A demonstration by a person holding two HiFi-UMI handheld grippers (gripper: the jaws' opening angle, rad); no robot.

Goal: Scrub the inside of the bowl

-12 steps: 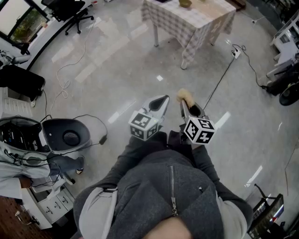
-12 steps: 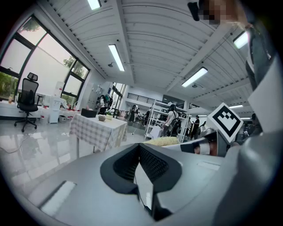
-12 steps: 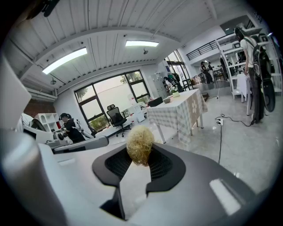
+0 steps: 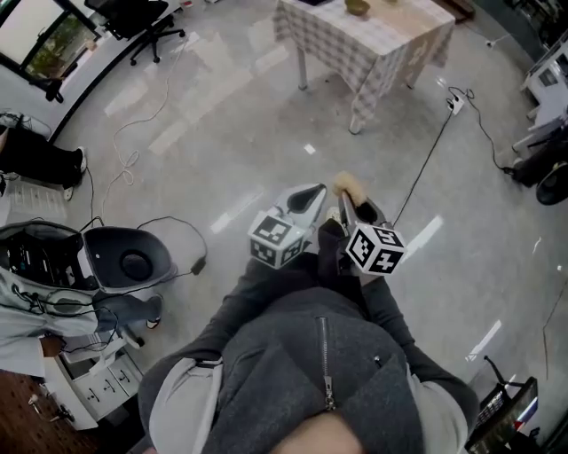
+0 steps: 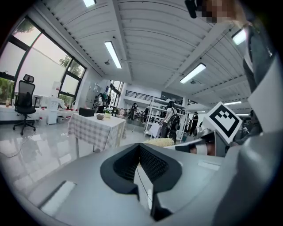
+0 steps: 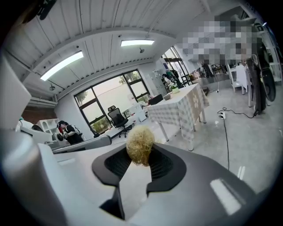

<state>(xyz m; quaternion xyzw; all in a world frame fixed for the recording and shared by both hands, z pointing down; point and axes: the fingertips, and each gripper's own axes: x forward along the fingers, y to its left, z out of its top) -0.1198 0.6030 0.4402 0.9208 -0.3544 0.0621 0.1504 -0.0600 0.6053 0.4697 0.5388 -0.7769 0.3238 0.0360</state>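
My right gripper [image 4: 348,197] [image 6: 140,154] is shut on a yellowish fibre scrubber [image 4: 349,185] [image 6: 140,145], whose tuft sticks out past the jaw tips. Close beside it, my left gripper [image 4: 310,197] [image 5: 140,150] is shut with nothing between its jaws. I hold both at chest height over the bare floor. The bowl [image 4: 357,7] [image 5: 100,116] stands on a table with a checked cloth [image 4: 382,40] [image 5: 95,129] [image 6: 177,111], well ahead of both grippers. The scrubber [image 5: 160,142] also shows in the left gripper view, beside the right gripper's marker cube [image 5: 224,122].
An office chair [image 4: 133,13] stands at the far left, with a cable [image 4: 133,146] looping over the floor below it. A dark round bin [image 4: 131,257] and a drawer unit [image 4: 98,386] sit at my left. A power strip [image 4: 456,103] and its cord lie right of the table.
The view has drifted slightly toward the table, and a leg now swings forward between the grippers. Both grippers keep their pose, and the scrubber stays in the right one.
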